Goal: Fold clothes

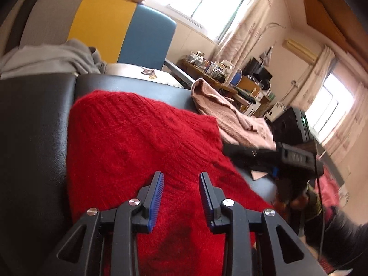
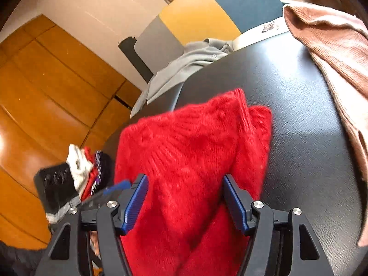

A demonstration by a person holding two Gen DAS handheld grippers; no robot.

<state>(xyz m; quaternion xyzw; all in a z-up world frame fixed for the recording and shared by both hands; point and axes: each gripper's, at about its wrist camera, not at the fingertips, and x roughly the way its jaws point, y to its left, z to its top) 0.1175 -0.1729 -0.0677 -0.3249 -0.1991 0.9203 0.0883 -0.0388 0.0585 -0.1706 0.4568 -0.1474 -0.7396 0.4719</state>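
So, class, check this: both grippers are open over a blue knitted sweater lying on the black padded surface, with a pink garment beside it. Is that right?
One detail is wrong: the knitted sweater is red, not blue, as both wrist views show. The rest holds: the left gripper and right gripper are open over it on the black padded surface, with the pink garment beside it.
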